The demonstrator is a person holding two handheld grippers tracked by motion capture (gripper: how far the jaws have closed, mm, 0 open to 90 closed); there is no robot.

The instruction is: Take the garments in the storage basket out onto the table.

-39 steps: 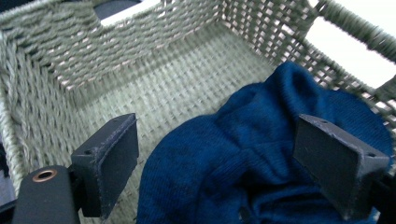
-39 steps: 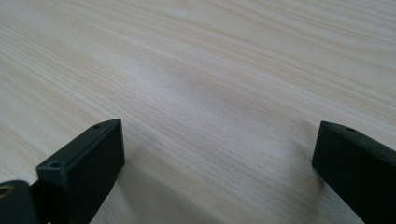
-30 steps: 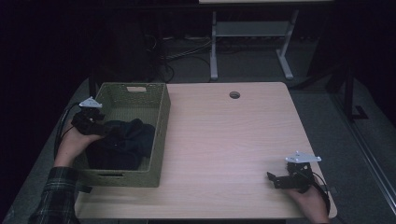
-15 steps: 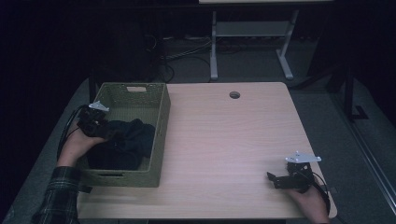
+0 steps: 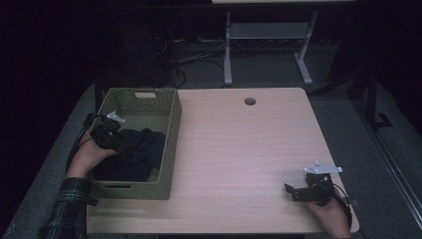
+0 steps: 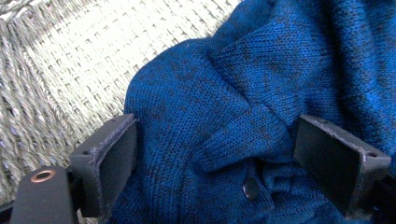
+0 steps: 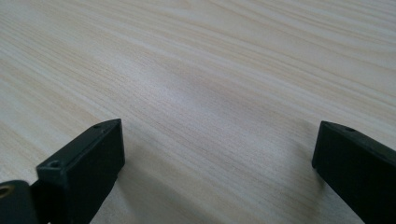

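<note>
In the high view we see the left claw (image 5: 115, 142) at the left of the frame, lowered inside the green woven basket (image 5: 173, 130), which stands on the left part of the wooden surface (image 5: 239, 149). The claw sits on the dark blue knitted cardigan (image 5: 144, 152) that lies heaped in the basket's lower half. The person's left hand (image 5: 89, 157) holds this claw, and a plaid sleeve (image 5: 67, 211) comes in at the lower left corner.

In the left gripper view the left claw (image 6: 215, 154) stands wide, its two black jaws set at either side of a fold of the blue cardigan (image 6: 224, 84). The knit fills the gap between them, and a small dark button (image 6: 251, 187) shows at the bottom centre. We cannot tell whether the jaws press the cloth or merely flank it. The pale weave of the basket (image 6: 60, 70) fills the upper left of this view.

At the lower right of the high view, the right claw (image 5: 293, 191) rests low over the surface near its front edge, well apart from the basket, with the grey plate on top and the right hand (image 5: 328, 211) behind it. In the right gripper view the right claw (image 7: 217, 154) is wide too, with bare wood grain (image 7: 210, 70) between its jaws.

A round cable hole (image 5: 250, 101) lies near the surface's far edge.
</note>
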